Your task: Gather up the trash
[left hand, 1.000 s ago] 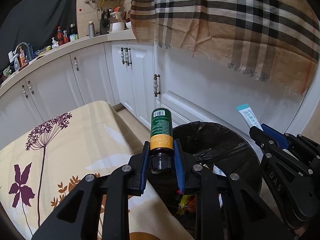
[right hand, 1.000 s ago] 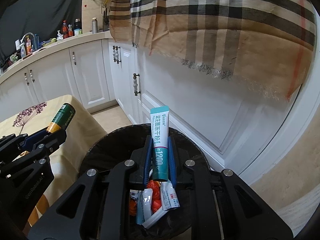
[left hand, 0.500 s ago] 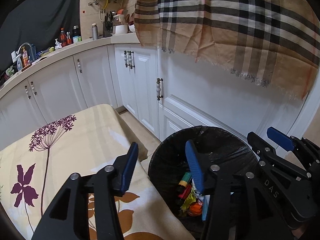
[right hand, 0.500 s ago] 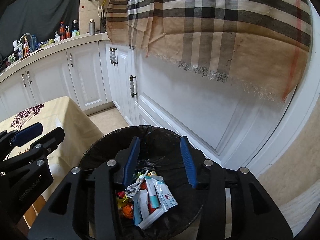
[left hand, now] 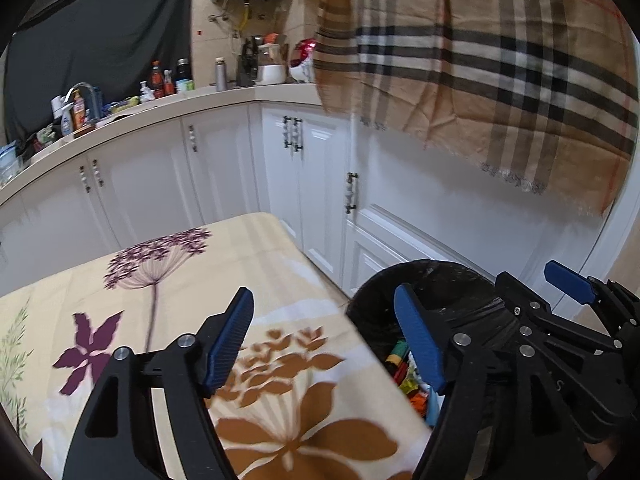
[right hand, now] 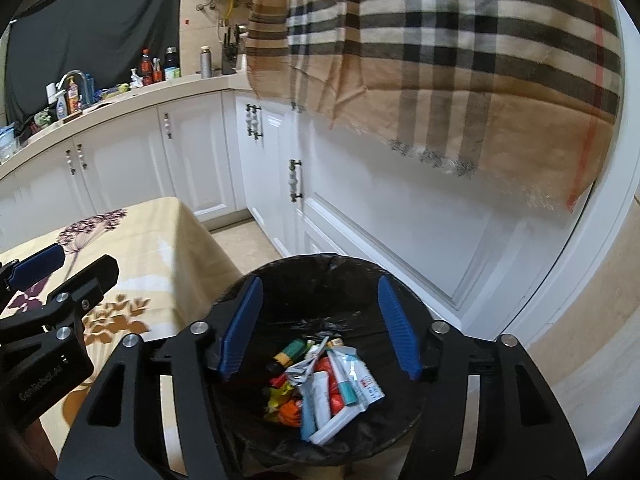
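A black-lined trash bin (right hand: 320, 268) stands on the floor by the white cabinets. It holds a pile of trash (right hand: 324, 384): tubes, wrappers, a small box and the green-and-orange bottle (right hand: 289, 351). My right gripper (right hand: 320, 320) is open and empty right above the bin. My left gripper (left hand: 324, 340) is open and empty over the table's right edge, beside the bin (left hand: 440, 284). The right gripper also shows in the left wrist view (left hand: 568, 284).
A table with a cream floral cloth (left hand: 180, 280) lies left of the bin. White cabinets (right hand: 400, 220) stand close behind it, with a plaid cloth (right hand: 460, 48) hanging over them. The counter (left hand: 120, 108) carries bottles and a tap.
Both grippers opened. The green bottle dropped from the left gripper and the tube from the right gripper into the bin. Both grippers have since lifted and the left has drawn left.
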A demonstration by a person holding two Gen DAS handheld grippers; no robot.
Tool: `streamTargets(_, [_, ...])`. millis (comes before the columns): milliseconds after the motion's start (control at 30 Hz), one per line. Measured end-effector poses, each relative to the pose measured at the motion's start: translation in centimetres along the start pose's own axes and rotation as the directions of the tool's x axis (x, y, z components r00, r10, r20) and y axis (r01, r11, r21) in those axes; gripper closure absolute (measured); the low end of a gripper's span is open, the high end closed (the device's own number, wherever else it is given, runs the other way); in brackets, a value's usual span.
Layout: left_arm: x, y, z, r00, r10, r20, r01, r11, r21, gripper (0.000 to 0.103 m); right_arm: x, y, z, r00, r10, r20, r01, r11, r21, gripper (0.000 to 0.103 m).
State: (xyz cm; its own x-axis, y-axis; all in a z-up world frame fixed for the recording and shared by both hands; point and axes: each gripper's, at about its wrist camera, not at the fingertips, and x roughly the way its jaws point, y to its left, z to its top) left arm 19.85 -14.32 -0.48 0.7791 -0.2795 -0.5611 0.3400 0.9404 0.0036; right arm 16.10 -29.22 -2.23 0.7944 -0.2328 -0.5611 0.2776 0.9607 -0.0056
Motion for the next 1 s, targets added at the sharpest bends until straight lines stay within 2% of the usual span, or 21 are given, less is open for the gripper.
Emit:
streamTargets(400, [-5.4, 4.4, -1.2, 0.994, 0.089, 0.068, -0.085, 0.995, -0.056, 0.024, -4.9, 3.2, 0.1, 0.996, 0.061, 0.057, -0.059, 0.997, -0.044, 0.032])
streamTargets(633, [-7.7, 5.5, -1.7, 0.99, 0.109, 0.091, -0.102, 0.992, -0.076, 0.023, -7.6, 3.9, 0.2, 0.994, 0.059, 0.096, -0.054, 0.997, -0.061, 0.027])
streamTargets(1000, [-10.9, 6.7, -2.2, 0.985, 0.116, 0.126, -0.103, 0.989, -0.105, 0.021, -10.6, 4.6, -0.3, 0.989, 0.057, 0.135, -0.046, 0.995, -0.084, 0.026])
